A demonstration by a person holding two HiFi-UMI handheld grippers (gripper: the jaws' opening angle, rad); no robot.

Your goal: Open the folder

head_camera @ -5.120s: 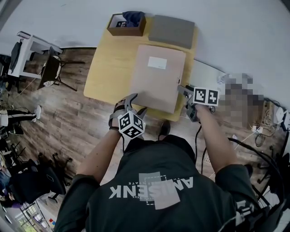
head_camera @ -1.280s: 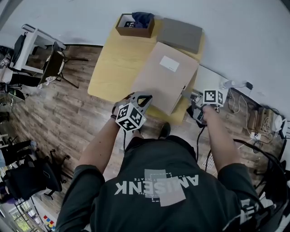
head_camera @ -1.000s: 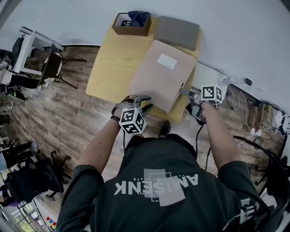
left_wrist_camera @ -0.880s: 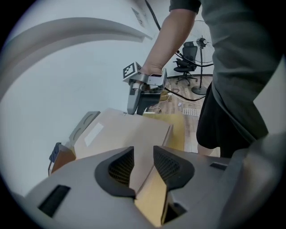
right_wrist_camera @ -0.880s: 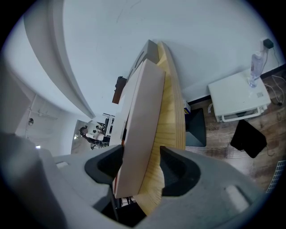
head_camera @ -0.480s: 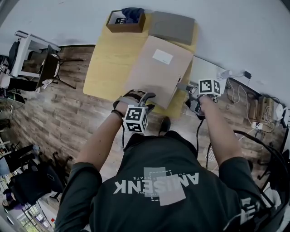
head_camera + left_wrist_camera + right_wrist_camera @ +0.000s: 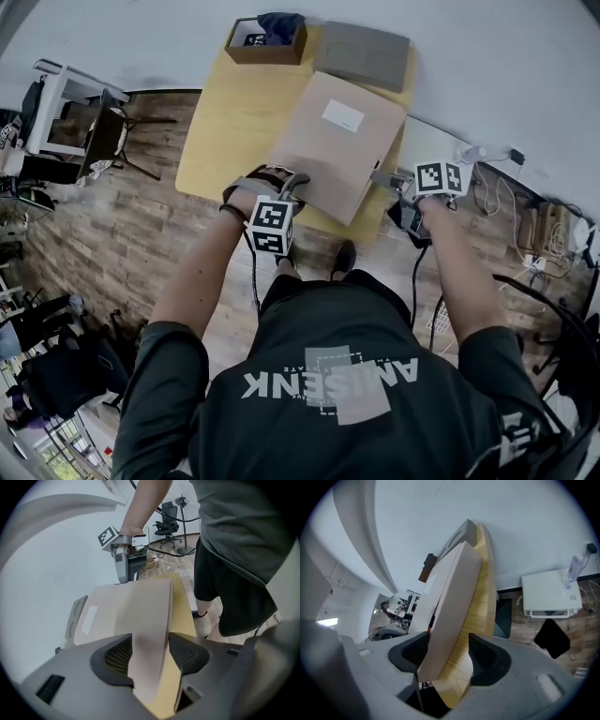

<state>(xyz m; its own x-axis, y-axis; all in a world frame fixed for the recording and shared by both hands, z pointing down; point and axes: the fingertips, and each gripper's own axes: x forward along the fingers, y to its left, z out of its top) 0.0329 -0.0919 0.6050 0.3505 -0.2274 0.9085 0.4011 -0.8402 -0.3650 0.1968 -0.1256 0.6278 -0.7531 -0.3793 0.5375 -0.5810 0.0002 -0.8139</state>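
Now, with the left tongs [image 7: 281, 178] just opened and spread astride the near corner of the closed folder [image 7: 333, 150] on the desk [image 7: 225, 131], and the right tongs [image 7: 378, 177] spread round its right edge, neither pinches it, so a lift could slip or raise both covers.

Items counted: two grippers, the left hand-held gripper [image 7: 274, 178] and the right hand-held gripper [image 7: 380, 176]. One table [image 7: 220, 122] was present. One tan folder [image 7: 333, 141] lay at both. Beyond them were one grey pad [image 7: 366, 54], one brown box [image 7: 251, 54] and one dark cloth [image 7: 281, 23].
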